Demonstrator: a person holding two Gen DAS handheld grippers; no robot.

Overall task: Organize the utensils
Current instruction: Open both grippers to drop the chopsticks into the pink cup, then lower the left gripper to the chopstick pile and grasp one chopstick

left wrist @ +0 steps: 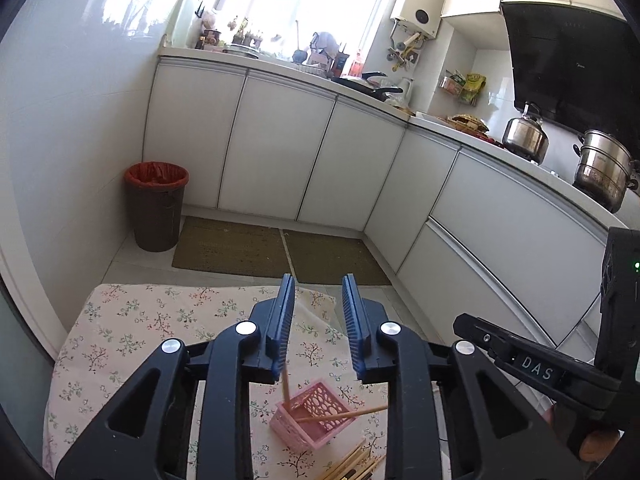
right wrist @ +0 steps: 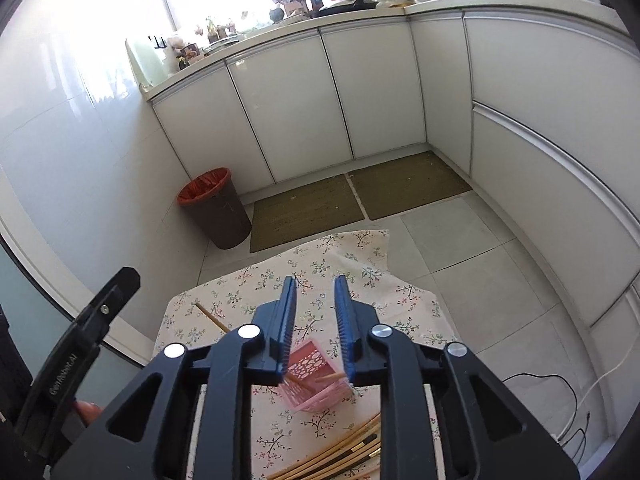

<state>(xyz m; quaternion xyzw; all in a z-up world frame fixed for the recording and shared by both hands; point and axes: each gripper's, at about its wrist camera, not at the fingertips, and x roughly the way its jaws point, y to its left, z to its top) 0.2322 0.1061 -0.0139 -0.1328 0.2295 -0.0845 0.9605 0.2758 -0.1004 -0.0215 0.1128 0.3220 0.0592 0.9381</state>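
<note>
We are only getting started, judging by two chopsticks [left wrist: 340,416] leaning in the pink basket [left wrist: 316,420] while a pile [right wrist: 340,456] is waiting on the cloth [right wrist: 320,280], and both claws, left [left wrist: 318,312] and right [right wrist: 316,312], are hovering released and empty above the basket.

Home kitchen. White base cabinets [left wrist: 280,148] run in an L beyond the fingertips, cluttered countertop [left wrist: 304,74] under a bright window; kettle [left wrist: 525,133] and steamer pot [left wrist: 604,178] to the right by a range hood [left wrist: 568,60]; wall water heater [left wrist: 420,4], lined bin [left wrist: 157,205] left, floor mats [left wrist: 280,250].
</note>
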